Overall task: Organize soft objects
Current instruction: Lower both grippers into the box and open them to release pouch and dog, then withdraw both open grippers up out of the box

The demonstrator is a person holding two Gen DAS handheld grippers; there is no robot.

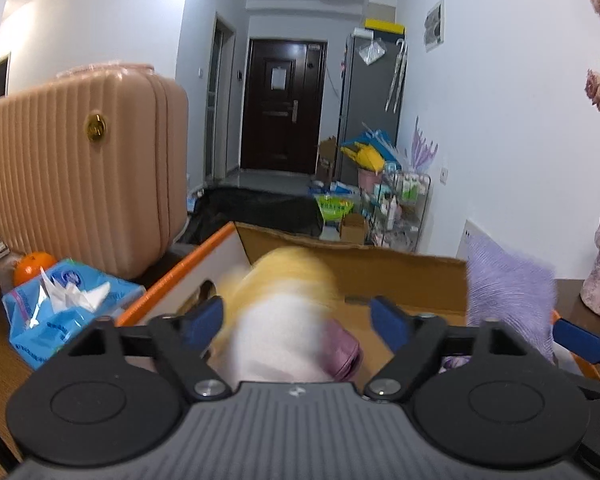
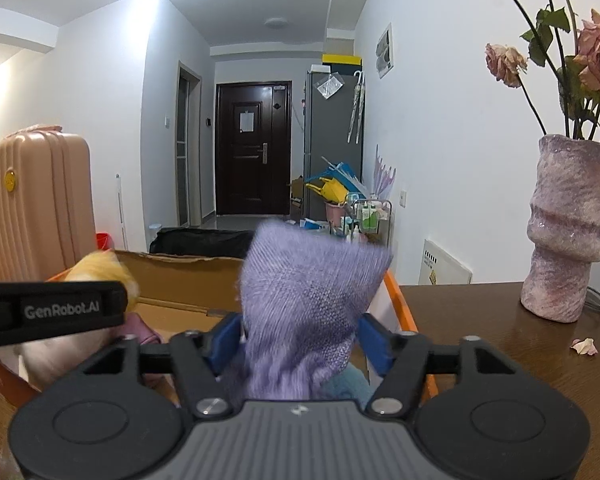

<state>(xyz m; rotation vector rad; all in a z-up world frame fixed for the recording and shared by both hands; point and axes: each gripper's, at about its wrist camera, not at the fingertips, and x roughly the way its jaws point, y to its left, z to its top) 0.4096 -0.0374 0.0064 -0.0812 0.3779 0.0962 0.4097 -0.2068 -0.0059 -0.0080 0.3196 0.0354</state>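
A cardboard box with an orange rim stands on the wooden table. My left gripper is open above it, and a blurred yellow and white soft toy sits between its fingers, apart from both pads. A pink pouch lies in the box under it. My right gripper is shut on a purple knitted cloth and holds it over the box's right side. The cloth also shows in the left wrist view. The toy shows at the left of the right wrist view.
A pink ribbed suitcase stands left of the box, with a blue tissue pack and an orange in front of it. A pink vase of dried roses stands on the table at the right. A hallway lies beyond.
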